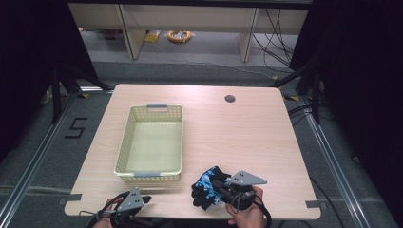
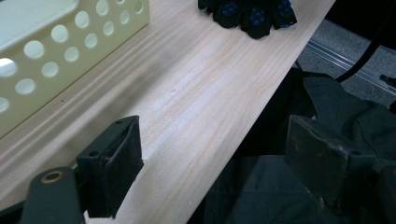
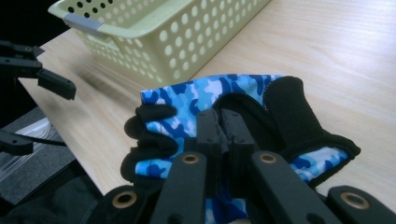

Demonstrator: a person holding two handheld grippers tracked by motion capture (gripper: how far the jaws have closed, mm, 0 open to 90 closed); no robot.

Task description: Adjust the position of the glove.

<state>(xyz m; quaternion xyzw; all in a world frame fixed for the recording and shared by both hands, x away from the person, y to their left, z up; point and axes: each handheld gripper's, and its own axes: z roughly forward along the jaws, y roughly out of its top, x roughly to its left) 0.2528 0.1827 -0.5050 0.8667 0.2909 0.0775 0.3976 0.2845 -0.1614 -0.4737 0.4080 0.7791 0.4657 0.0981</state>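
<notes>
pale wooden table [image 1: 247, 142], yellow perforated basket [image 1: 150, 142] on it, right gripper [image 3: 224, 135] pinching blue camouflage glove [image 3: 205, 100], left gripper [image 2: 210, 158] spread wide at near edge

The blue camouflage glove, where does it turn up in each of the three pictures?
High view: glove near the table's front edge, right of the basket.
Left gripper view: glove at the top edge.
Right gripper view: centre, clamped in the right gripper.
Shared landmark: the yellow basket.
</notes>
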